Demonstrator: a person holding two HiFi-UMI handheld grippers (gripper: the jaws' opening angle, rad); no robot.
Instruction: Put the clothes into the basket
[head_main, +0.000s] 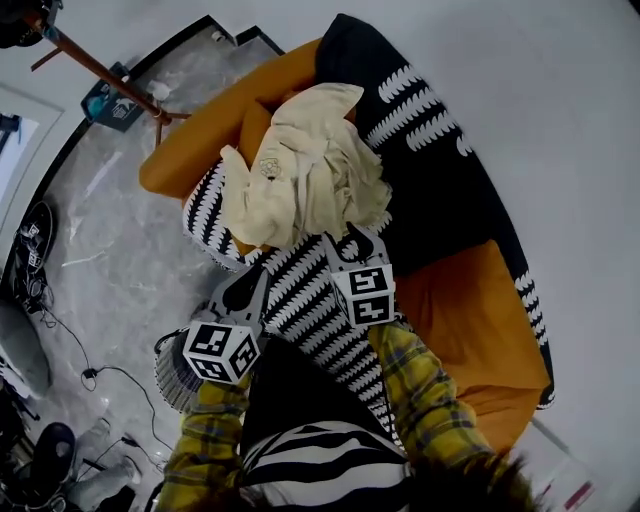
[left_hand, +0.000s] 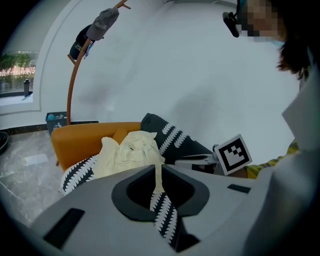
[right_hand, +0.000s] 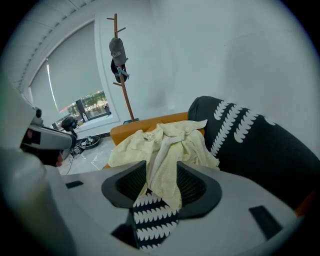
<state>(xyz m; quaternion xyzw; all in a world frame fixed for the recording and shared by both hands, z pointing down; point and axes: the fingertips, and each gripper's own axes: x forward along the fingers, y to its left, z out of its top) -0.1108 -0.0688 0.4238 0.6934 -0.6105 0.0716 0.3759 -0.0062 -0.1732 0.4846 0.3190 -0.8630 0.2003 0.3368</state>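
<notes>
The cream garment (head_main: 305, 165) lies heaped on the orange sofa (head_main: 470, 320), just ahead of both pairs of jaws. We look along the right gripper (right_hand: 162, 182) and find its jaws standing moderately apart. A fold of the garment (right_hand: 167, 145) hangs into the gap between them, but the pads do not press on it. In the head view the right gripper (head_main: 352, 238) has its tips at the near edge of the heap. We see the left gripper (left_hand: 159, 187) with its jaws drawn almost together, nothing held. Only a thin strip of the garment (left_hand: 131, 152) shows through the slit beyond them. The left gripper (head_main: 252, 285) sits a little short of the cloth, to the left of the right one. Under both sets of jaws runs a black-and-white patterned throw (head_main: 300, 290), spread over the sofa seat. Far beyond the right jaws a wooden coat stand (right_hand: 122, 65) holds caps by the window.
</notes>
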